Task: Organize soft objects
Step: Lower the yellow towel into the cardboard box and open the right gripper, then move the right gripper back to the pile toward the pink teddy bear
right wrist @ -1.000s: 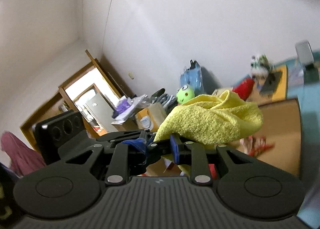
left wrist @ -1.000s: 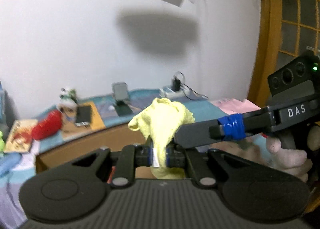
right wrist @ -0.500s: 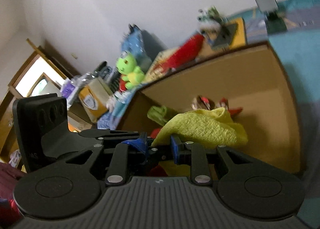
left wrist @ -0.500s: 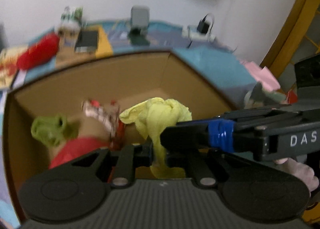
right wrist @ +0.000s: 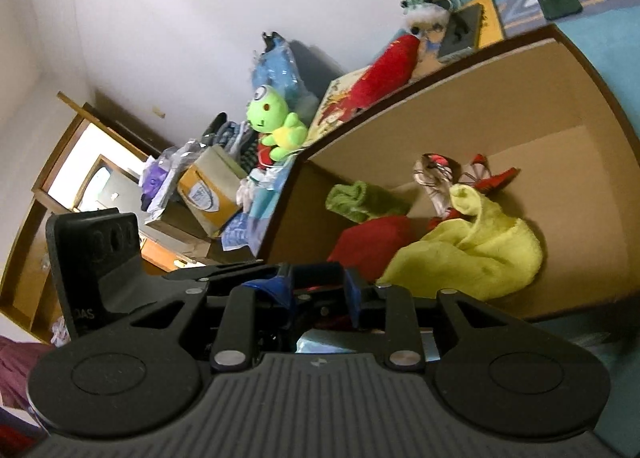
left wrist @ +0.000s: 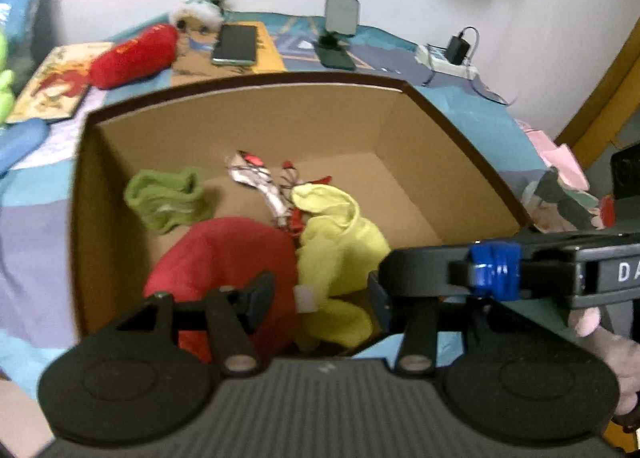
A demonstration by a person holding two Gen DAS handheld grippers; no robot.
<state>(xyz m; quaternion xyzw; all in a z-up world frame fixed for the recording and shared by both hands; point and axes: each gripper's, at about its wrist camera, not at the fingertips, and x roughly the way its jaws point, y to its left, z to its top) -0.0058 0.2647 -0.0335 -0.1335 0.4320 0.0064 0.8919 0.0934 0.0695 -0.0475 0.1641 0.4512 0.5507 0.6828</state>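
1. Left wrist view: the left gripper (left wrist: 316, 298) has just been opening, its jaws now apart, and the yellow cloth (left wrist: 340, 234) is slumping free between them into the cardboard box (left wrist: 460, 146).
2. The right gripper (right wrist: 320, 294) has been opening too, jaws slightly parted and empty. Drop made, I judge.
3. Inside the box: red cushion (left wrist: 224, 254) beside the cloth, green cloth (left wrist: 168, 198) behind it.
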